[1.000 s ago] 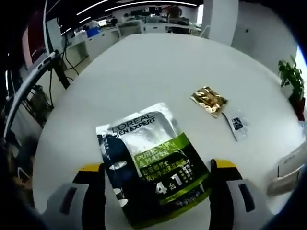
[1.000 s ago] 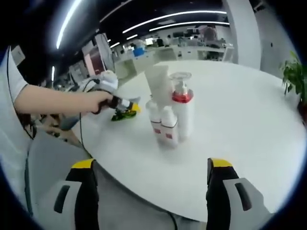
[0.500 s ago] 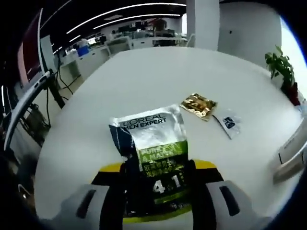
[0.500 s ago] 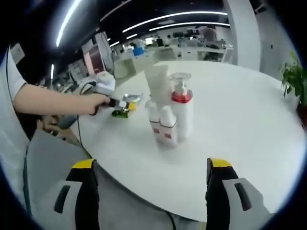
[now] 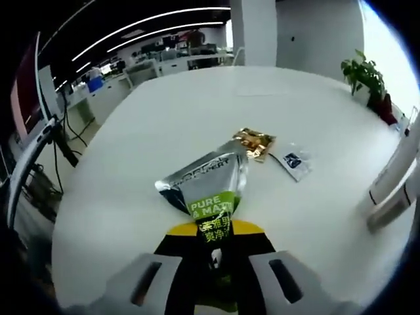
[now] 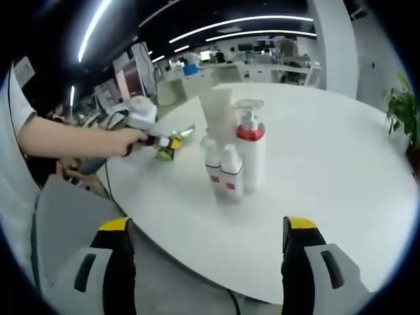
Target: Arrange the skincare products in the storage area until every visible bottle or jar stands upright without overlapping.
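Silver-and-green foil sachet (image 5: 207,197) sits pinched in the left claw (image 5: 213,252), lifting off the white bench (image 5: 164,118), so carrying it toward the upright white bottles (image 6: 230,157) ahead of the wide, empty right claw (image 6: 203,262) seems next.

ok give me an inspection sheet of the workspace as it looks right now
surface: round white table.
job's things: silver and green sachet gripped at its near end; pump bottle with red collar, white tube and two small white bottles stand upright, clustered.
clutter: gold packet and small clear packet lie flat side by side.
grippers: left tool shut on the sachet; right tool open, holding nothing.
cables: dark cables hang beside a desk off the table.
surroundings: open office, potted plant, ceiling strip lights.
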A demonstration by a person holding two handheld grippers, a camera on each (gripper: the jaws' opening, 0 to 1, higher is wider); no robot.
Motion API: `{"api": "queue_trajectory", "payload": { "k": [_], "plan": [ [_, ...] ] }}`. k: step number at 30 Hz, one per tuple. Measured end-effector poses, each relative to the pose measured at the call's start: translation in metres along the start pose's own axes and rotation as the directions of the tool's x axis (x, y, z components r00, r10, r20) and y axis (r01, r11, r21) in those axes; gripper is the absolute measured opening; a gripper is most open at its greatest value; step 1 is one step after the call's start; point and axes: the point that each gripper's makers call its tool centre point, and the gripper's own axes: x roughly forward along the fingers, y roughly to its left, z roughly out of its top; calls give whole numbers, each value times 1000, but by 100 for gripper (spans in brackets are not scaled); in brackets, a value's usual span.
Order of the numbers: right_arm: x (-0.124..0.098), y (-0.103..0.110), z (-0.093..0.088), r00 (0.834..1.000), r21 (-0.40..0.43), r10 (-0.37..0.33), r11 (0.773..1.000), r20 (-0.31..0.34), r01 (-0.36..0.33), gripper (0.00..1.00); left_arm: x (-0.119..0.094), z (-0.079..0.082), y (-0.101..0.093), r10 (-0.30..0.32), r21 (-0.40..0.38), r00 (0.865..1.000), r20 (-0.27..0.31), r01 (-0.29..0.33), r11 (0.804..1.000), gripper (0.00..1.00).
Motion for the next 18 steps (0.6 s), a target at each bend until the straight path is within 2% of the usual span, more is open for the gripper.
{"api": "queue_trajectory", "payload": {
  "k": [4, 7, 13, 18],
  "plan": [
    [0, 1, 0, 1000, -8, 6, 1000, 0, -6, 93, 1, -2, 2, -10, -52, 1000, 1, 10, 999, 10],
    [0, 2, 0, 1000, -12, 8, 1000, 0, -8, 93, -1, -5, 5, -8, -54, 1000, 0, 8, 999, 9],
    [-1, 4, 2, 1000, -18, 15, 1000, 7, -14, 93, -13, -7, -1, -20, -52, 1000, 3, 21, 998, 10],
    [0, 7, 2, 1000, -36, 28, 999, 7, -27, 93, -28, -15, -6, -57, -74, 998, 24, 59, 996, 10]
  ]
}}
